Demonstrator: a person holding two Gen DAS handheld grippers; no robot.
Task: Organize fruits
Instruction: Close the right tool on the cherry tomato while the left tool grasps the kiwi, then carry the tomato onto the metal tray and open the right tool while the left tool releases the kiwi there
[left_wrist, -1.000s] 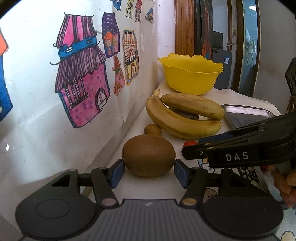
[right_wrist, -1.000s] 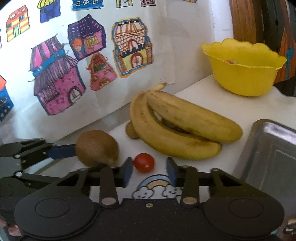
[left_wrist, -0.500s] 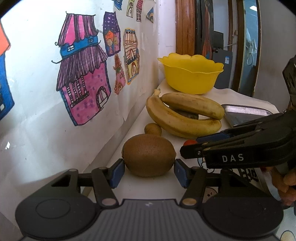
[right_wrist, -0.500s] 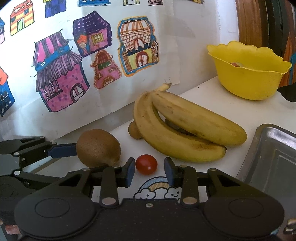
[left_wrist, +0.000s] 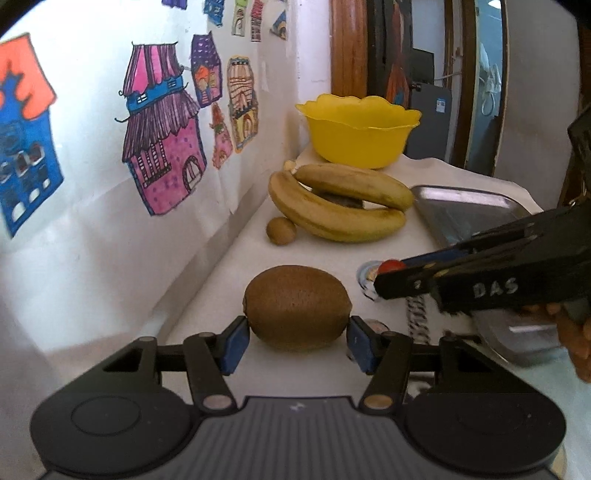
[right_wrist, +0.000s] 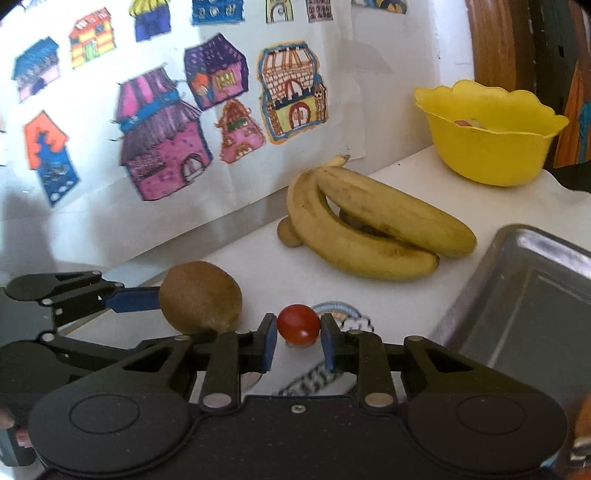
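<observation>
A brown kiwi (left_wrist: 297, 307) is clamped between the left gripper (left_wrist: 295, 341) pads, near the tabletop's wall edge. Beside it, a cherry tomato (right_wrist: 298, 325) sits between the right gripper (right_wrist: 295, 341) pads, narrowed to touch it. Both look gripped for lifting, probably toward the yellow bowl (right_wrist: 491, 147) at the far end or the tray (right_wrist: 524, 314). Since a second ago, both grippers have lifted slightly and the right one has closed in on the tomato.
</observation>
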